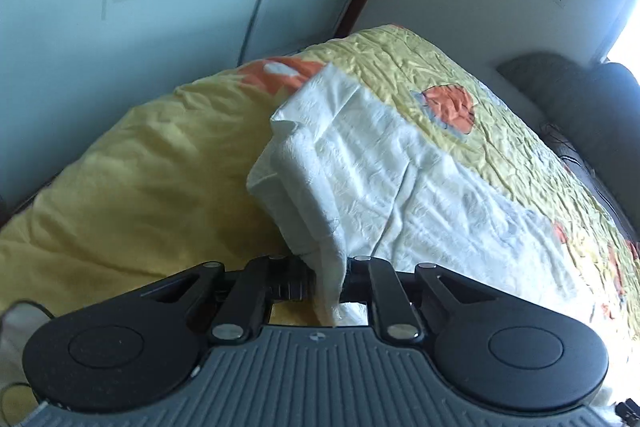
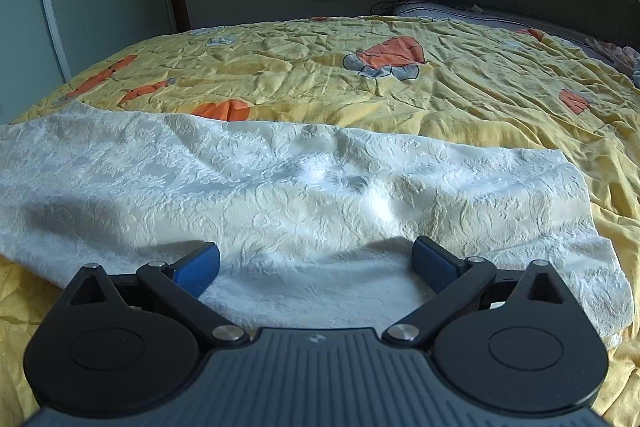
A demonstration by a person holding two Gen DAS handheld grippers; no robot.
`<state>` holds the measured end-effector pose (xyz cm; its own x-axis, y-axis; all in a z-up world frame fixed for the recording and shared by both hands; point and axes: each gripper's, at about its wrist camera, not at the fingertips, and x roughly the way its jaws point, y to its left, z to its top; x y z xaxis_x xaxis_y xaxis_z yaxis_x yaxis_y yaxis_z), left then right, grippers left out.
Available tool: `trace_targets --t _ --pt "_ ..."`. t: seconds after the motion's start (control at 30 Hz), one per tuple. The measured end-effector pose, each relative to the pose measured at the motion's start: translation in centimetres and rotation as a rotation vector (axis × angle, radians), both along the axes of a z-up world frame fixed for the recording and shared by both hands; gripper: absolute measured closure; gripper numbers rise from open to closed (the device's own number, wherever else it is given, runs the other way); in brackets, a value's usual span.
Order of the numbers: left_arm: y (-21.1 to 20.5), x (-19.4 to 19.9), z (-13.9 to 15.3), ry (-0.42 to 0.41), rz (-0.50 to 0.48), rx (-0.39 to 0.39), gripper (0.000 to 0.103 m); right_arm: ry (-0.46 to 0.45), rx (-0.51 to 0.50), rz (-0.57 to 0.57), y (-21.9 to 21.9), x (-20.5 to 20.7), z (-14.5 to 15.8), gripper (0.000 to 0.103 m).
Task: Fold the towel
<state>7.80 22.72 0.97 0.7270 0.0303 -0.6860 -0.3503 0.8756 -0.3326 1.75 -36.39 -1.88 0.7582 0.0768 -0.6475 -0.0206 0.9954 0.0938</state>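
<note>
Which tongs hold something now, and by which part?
The left tongs are shut on the white towel, at a bunched corner or edge. The right tongs are open and hold nothing.

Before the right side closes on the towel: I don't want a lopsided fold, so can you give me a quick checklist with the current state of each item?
1. Left hand-held gripper shut on the white towel: ok, cloth is pinched between its closed fingers and lifted.
2. Right hand-held gripper open: ok, blue pads spread wide.
3. Towel edge between the right pads: cannot tell, they hover over cloth but the near edge is hidden.
4. Towel free of other items: ok, only the yellow bedspread lies under it.
5. Towel flat: not ok, it is rumpled and bunched near the left grip.
</note>
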Motion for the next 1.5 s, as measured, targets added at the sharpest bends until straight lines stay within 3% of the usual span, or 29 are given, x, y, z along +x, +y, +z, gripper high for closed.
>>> trace_targets --t 0.07,0.2,0.27,0.37,0.43,0.57,0.7,0.77,0.8,0.83,0.87,0.93,1.1,1.2,1.3,1.5 --pt "-0.6 -0.2 -0.1 -0.015 0.002 0.045 0.089 0.001 -0.004 0.000 0.0 0.0 0.0 0.000" --pt "-1.2 -0.6 0.4 -0.008 -0.032 0.123 0.054 0.011 0.062 -0.027 -0.9 -0.1 0.6 0.000" --pt "-1.2 -1.8 1.5 0.008 -0.023 0.148 0.047 0.001 0.216 -0.154 -3.1 -1.5 1.7 0.000" --pt "-2.8 -4.9 3.8 -0.057 -0.039 0.216 0.043 -0.107 0.572 -0.323 -8.1 -5.7 2.0 0.000" --pt "-5.0 -6.2 5.0 -0.112 -0.087 0.249 0.040 -0.114 0.670 -0.413 -10.5 -7.5 1.7 0.000" --pt "-13.3 -4.7 5.9 -0.204 -0.330 0.225 0.033 -0.116 0.663 -0.446 -12.5 -7.3 2.3 0.000" --pt "-23.0 -1.3 4.8 -0.234 -0.611 0.203 0.031 -0.121 0.715 -0.379 -12.8 -5.1 2.8 0.000" --pt "-27.6 0.7 3.5 -0.204 -0.746 0.196 0.030 -0.064 0.753 -0.359 -13.1 -3.9 1.7 0.000" --pt "-29.7 1.7 2.3 -0.147 -0.804 0.183 0.028 -0.013 0.742 -0.390 -13.4 -3.5 0.7 0.000" --pt "-31.2 2.8 1.1 -0.077 -0.834 0.171 0.028 -0.030 0.743 -0.382 -13.8 -3.7 0.1 0.002" --pt "-32.3 3.8 -0.5 -0.005 -0.839 0.159 0.029 -0.060 0.755 -0.372 -14.2 -4.2 -0.1 0.003" --pt "-33.2 3.8 -1.6 -0.062 -0.843 0.212 0.021 -0.068 0.790 -0.381 -14.8 -5.0 -0.3 0.009" --pt "-33.1 4.2 -2.7 -0.073 -0.870 0.235 0.011 -0.127 0.675 -0.463 -14.4 -8.5 2.2 0.010" --pt "-33.5 3.8 -3.1 -0.103 -0.875 0.262 0.003 -0.131 0.793 -0.525 -15.4 -10.5 1.5 0.008" --pt "-34.3 3.0 -3.6 -0.132 -0.869 0.319 0.000 -0.063 0.941 -0.559 -16.3 -10.7 -0.4 0.007" --pt "-33.8 3.1 -3.6 -0.141 -0.852 0.278 0.001 -0.074 1.001 -0.592 -16.9 -9.4 -1.3 0.005"
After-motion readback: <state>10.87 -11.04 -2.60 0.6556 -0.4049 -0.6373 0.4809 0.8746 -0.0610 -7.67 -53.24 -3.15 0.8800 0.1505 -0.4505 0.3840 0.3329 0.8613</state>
